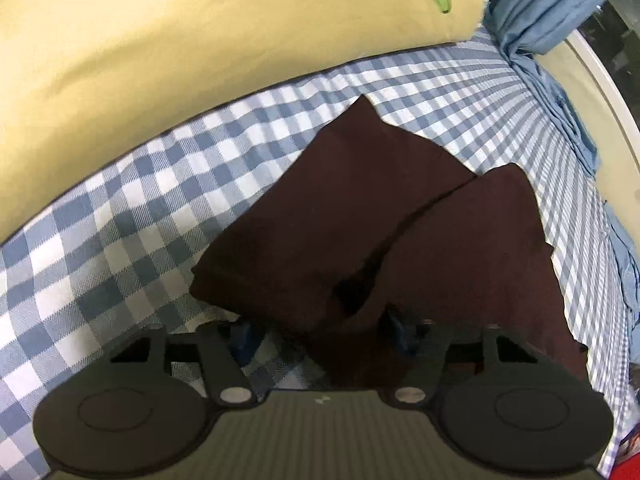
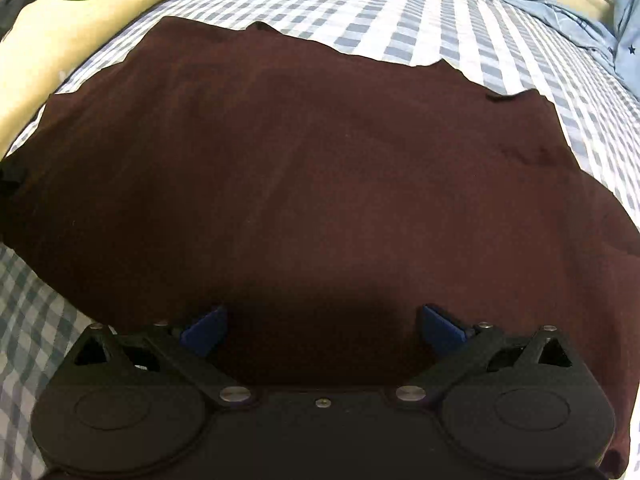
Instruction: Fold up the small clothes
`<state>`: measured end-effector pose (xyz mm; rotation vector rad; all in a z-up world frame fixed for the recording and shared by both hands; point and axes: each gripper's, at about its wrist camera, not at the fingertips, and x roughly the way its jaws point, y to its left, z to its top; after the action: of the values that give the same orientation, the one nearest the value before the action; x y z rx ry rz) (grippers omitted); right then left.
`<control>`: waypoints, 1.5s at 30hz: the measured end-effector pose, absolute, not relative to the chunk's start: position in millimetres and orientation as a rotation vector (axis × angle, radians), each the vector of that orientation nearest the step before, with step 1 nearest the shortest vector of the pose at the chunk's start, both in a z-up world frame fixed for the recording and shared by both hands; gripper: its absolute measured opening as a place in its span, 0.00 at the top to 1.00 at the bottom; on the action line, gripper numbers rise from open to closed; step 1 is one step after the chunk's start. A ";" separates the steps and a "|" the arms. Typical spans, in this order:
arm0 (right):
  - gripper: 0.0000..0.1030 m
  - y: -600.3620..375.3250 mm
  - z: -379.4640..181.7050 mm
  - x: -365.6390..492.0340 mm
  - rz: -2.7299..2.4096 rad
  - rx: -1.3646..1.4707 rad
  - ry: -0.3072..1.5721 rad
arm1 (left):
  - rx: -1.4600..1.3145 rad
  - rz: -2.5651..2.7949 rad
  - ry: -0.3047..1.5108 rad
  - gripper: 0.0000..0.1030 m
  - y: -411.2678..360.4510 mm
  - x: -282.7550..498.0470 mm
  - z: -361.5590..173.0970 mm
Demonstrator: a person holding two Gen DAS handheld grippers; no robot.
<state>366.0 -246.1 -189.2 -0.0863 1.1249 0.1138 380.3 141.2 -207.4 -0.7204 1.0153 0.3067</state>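
Observation:
A dark maroon garment [image 1: 340, 208] lies flat on a blue-and-white checked bed sheet [image 1: 120, 220]. In the left wrist view, a folded part of it overlaps another part along a slanting seam. My left gripper [image 1: 320, 334] points down at its near corner. The cloth lies between the blue pads [image 1: 244, 336]; a strip of sheet shows beside the left one, and no pinch is visible. In the right wrist view the garment [image 2: 300, 160] fills the middle. My right gripper [image 2: 322, 328] hovers over its near edge, jaws wide apart, holding nothing.
A yellow pillow with an avocado print [image 1: 160, 60] [image 2: 80, 20] lies along the far left of the bed. Rumpled light-blue fabric [image 1: 540, 8] [image 2: 560, 4] sits at the far right. The checked sheet [image 2: 400, 12] extends beyond the garment.

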 end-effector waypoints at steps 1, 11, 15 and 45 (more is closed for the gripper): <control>0.00 -247.1 -189.0 366.0 0.120 -0.088 1.125 | -0.698 0.295 1.004 0.47 139.0 379.6 -204.6; 0.01 -260.6 -177.2 368.4 0.113 -0.031 1.135 | -0.453 0.239 0.881 0.82 102.6 377.4 -153.3; 0.01 -276.8 -162.7 360.5 0.106 0.010 1.095 | -0.324 0.131 0.779 0.86 72.3 381.3 -114.7; 0.01 -490.8 -124.6 247.5 -0.331 0.222 1.003 | 0.058 -0.643 0.911 0.88 -199.3 328.6 -109.6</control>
<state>247.5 -490.8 -124.6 0.2225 1.0033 -0.3306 328.6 -199.3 -109.6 0.0585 0.9109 -0.6431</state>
